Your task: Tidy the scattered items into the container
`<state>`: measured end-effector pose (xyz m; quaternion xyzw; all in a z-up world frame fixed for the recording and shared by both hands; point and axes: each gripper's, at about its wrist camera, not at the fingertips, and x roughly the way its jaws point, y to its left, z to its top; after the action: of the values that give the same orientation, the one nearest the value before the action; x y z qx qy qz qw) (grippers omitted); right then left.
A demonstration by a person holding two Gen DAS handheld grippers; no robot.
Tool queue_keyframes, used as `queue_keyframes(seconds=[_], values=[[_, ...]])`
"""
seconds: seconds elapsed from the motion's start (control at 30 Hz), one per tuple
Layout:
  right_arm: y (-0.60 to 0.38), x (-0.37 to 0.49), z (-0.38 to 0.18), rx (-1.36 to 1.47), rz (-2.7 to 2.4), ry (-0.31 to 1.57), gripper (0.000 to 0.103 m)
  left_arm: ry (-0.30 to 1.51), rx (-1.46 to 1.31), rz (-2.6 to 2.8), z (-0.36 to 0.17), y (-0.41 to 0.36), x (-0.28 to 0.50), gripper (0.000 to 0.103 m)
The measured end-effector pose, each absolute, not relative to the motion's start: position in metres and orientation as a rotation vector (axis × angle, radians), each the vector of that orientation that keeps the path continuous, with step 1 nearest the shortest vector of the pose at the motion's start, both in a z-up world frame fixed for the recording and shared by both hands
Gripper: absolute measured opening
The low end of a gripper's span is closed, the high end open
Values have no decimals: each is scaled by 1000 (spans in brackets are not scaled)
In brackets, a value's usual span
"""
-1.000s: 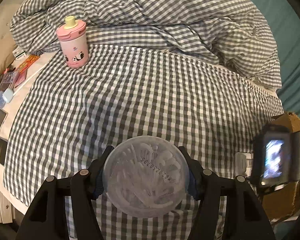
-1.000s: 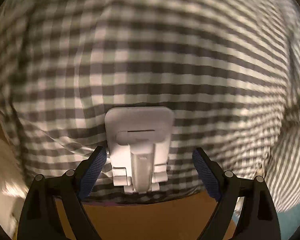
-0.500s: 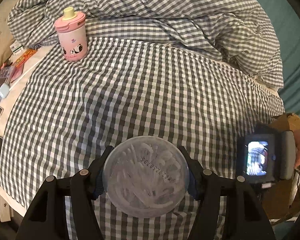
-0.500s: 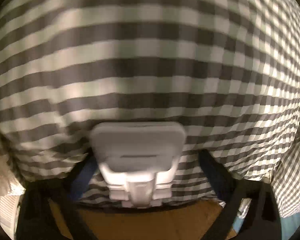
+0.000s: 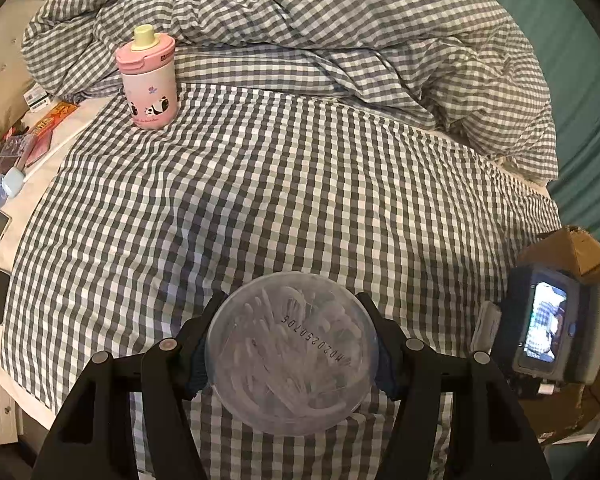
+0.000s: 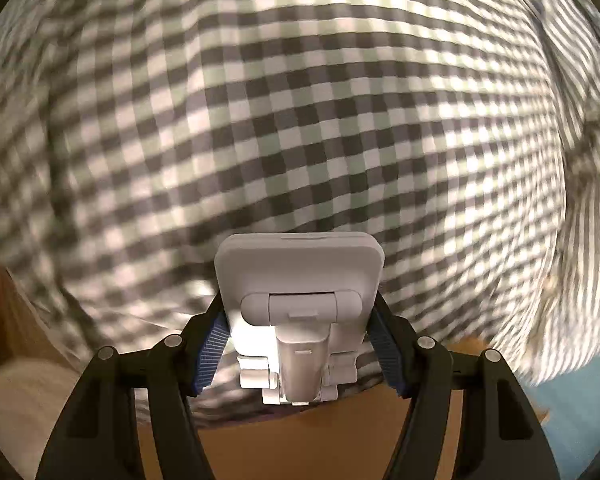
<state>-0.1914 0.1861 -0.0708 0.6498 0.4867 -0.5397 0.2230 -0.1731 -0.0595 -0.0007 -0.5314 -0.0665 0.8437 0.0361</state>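
so the gingham bed (image 5: 300,184) fills everything, rumpled duvet (image 5: 340,32) at 12, pink bottle (image 5: 148,80) at 11. left gripper (image 5: 292,352) clamps a clear round tub (image 5: 292,356), right gripper (image 6: 300,344) pinches a white stand (image 6: 298,280).

The left hand-held gripper (image 5: 291,354) is pointing forward, its two black fingers (image 5: 188,354) pressing inward on both sides of a round load. The right hand-held gripper (image 6: 299,336) is clamping too, its blue-padded fingers (image 6: 212,346) squeezing a white piece.
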Motion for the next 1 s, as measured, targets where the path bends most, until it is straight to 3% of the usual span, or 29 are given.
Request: queue_keyframes(seconds=[0.17, 0.37, 0.53, 0.57, 0.6, 0.7, 0.77, 0.93, 0.97, 1.0], values=[[208, -215, -44, 2036, -1800, 984, 65, -172, -1628, 2613, 1, -60, -169, 64], [223, -221, 12, 1996, -2152, 636, 65, -109, -1611, 2650, 1, -58, -163, 64], [133, -158, 0, 1903, -2451, 440, 61, -85, -1599, 2648, 0, -52, -154, 64], [130, -155, 5, 1888, -2505, 413, 53, -76, -1600, 2646, 0, -50, -152, 64], [129, -153, 6, 1878, -2529, 398, 25, -68, -1598, 2637, 2, -49, -147, 64], [119, -140, 17, 1869, -2460, 293, 15, -67, -1564, 2632, 12, -47, -135, 64], [110, -137, 15, 1856, -2481, 406, 10, -66, -1541, 2633, 18, -46, -130, 64], [141, -138, -9, 1915, -2447, 182, 13, -74, -1542, 2641, 19, -50, -117, 64], [141, -133, -12, 1911, -2424, 189, 25, -74, -1550, 2636, 17, -51, -116, 64], [141, -125, -12, 1900, -2424, 188, 44, -73, -1562, 2631, 14, -53, -115, 64]])
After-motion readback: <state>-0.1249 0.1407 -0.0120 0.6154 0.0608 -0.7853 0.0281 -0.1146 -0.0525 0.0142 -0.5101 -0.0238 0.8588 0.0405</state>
